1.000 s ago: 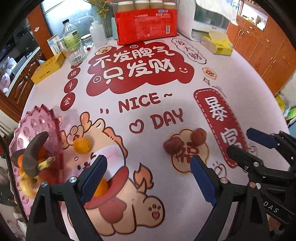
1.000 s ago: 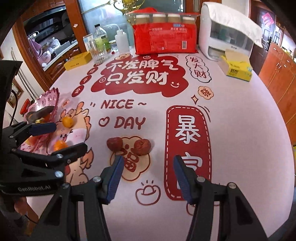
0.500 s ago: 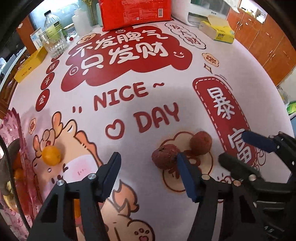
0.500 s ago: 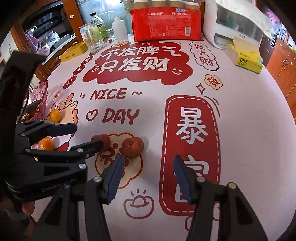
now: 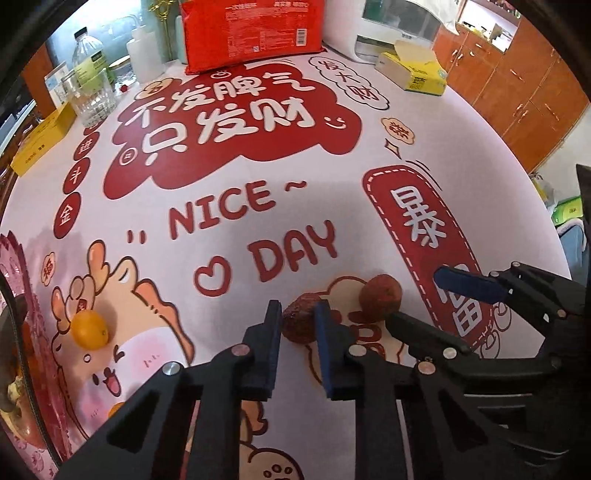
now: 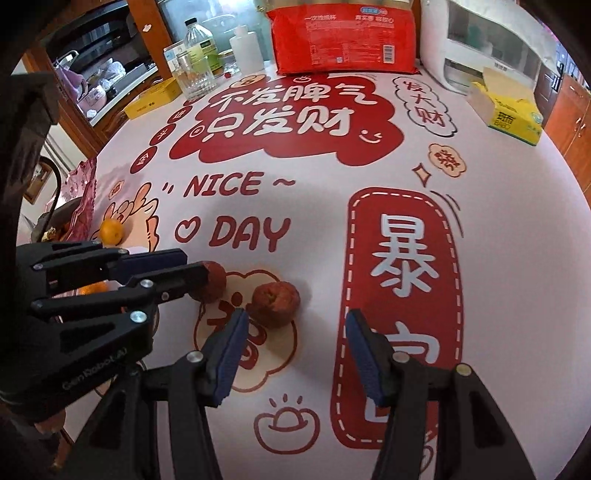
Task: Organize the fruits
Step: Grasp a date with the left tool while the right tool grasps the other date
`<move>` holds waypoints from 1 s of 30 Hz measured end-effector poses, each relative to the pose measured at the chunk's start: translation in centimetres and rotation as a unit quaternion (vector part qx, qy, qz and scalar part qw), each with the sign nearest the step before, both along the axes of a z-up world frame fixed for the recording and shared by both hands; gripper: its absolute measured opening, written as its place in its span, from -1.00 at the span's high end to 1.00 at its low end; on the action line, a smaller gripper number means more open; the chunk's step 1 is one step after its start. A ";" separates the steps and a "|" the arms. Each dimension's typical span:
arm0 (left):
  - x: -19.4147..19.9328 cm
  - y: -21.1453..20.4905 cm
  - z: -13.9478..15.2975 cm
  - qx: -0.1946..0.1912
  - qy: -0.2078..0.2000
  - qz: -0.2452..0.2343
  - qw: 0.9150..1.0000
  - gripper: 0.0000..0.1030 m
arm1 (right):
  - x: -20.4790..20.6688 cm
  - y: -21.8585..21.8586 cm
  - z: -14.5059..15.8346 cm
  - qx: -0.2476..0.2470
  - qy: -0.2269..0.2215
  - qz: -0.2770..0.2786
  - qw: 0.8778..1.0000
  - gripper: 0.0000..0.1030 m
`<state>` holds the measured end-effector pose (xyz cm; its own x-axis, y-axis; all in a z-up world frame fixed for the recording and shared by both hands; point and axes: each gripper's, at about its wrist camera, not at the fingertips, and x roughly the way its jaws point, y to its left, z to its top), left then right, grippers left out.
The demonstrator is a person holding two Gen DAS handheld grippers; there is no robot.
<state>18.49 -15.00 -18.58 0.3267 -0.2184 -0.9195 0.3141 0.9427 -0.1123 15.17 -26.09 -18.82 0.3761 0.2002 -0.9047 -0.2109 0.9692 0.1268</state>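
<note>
Two reddish-brown rough fruits lie on the printed tablecloth. My left gripper [image 5: 297, 314] is narrowed around the left fruit [image 5: 300, 318], its pads on both sides of it; it also shows in the right wrist view [image 6: 212, 282]. The right fruit [image 5: 380, 295] lies beside it and sits just ahead of my open right gripper [image 6: 295, 328], near its left pad [image 6: 232, 350]. A small orange [image 5: 89, 328] lies to the left near the pink fruit tray [image 5: 14, 258], which holds several fruits.
At the table's far edge stand a red package [image 5: 251, 29], a water bottle [image 5: 86, 55], a glass jar [image 5: 92, 99], a yellow box [image 5: 40, 138], a tissue box [image 5: 413, 72] and a white appliance [image 6: 491, 44]. Wooden cabinets [image 5: 517, 92] stand to the right.
My left gripper has moved right from the orange side to the left red fruit and its jaws have narrowed around it. My right gripper has moved closer to the right fruit.
</note>
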 end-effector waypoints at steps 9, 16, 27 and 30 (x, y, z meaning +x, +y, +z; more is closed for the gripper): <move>0.3 0.7 0.1 0.004 0.000 0.013 1.000 0.68 | 1.0 1.2 -1.5 0.013 0.015 0.021 1.000 0.40; 0.3 0.6 0.1 0.004 0.001 0.012 1.000 0.68 | 0.6 1.1 -1.2 0.007 0.004 0.022 1.000 0.44; 0.1 -0.8 -0.2 0.000 0.012 -0.002 1.000 0.66 | -0.3 -0.6 -0.6 0.011 0.002 0.006 1.000 0.45; 0.1 -0.7 -0.2 -0.006 0.019 0.001 1.000 0.65 | -0.6 -0.7 -0.6 0.014 0.003 0.006 1.000 0.45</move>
